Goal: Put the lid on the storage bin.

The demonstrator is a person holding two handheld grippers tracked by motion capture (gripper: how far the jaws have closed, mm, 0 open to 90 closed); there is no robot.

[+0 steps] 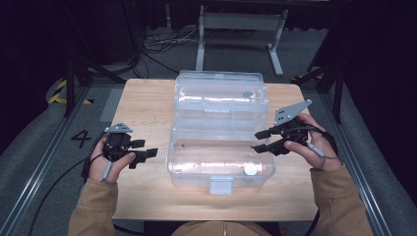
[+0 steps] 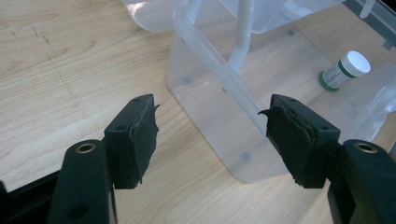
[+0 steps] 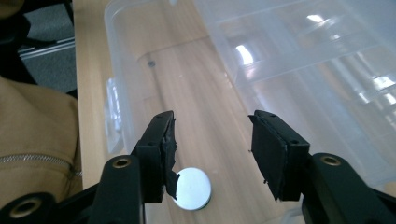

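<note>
A clear plastic box [image 1: 206, 157] stands open in the middle of the wooden table, its lid [image 1: 221, 98] folded back away from me. Inside, at the near right corner, stands a small bottle with a white cap [image 1: 251, 170]. My left gripper [image 1: 147, 148] is open just left of the box, low over the table. In the left gripper view its jaws [image 2: 212, 109] face the box's side wall [image 2: 210, 93], with the bottle [image 2: 345, 70] beyond. My right gripper [image 1: 257, 140] is open over the box's right edge; in the right gripper view it [image 3: 212, 126] hangs above the white cap [image 3: 191, 186], holding nothing.
The box's front latch [image 1: 221, 185] points toward me. Bare wood table [image 1: 142, 98] lies to the left and behind the left gripper. A metal stand [image 1: 241, 29] and cables are on the floor beyond the table. A tan sleeve [image 3: 32, 140] is close at the near side.
</note>
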